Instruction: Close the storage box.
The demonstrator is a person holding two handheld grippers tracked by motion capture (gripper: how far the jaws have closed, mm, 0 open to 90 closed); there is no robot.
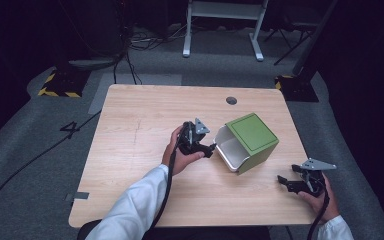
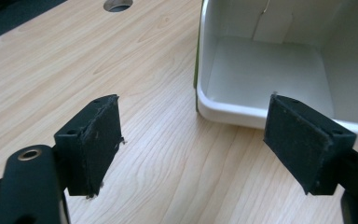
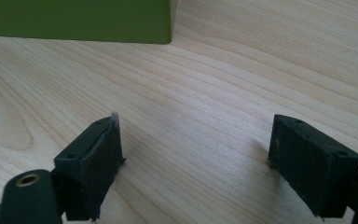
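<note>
Spread wide and empty, left gripper [image 2: 193, 140] faces the tipped green box's [image 1: 252, 132] white opening just ahead.

A light wooden rectangular table [image 1: 145, 130] with a small round grey cable hole [image 1: 231, 100] near its far edge stands on grey carpet [image 1: 25, 150], with a white metal desk frame [image 1: 224, 20] and black-and-yellow striped floor blocks [image 1: 60, 85] beyond it.

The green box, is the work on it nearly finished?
Just starting, it seems. The green box already lies on its side, white inside empty. The left hand-held gripper is open at its rim, not gripping. The right hand-held gripper waits open, apart. Grabbing the box probably comes next.
</note>
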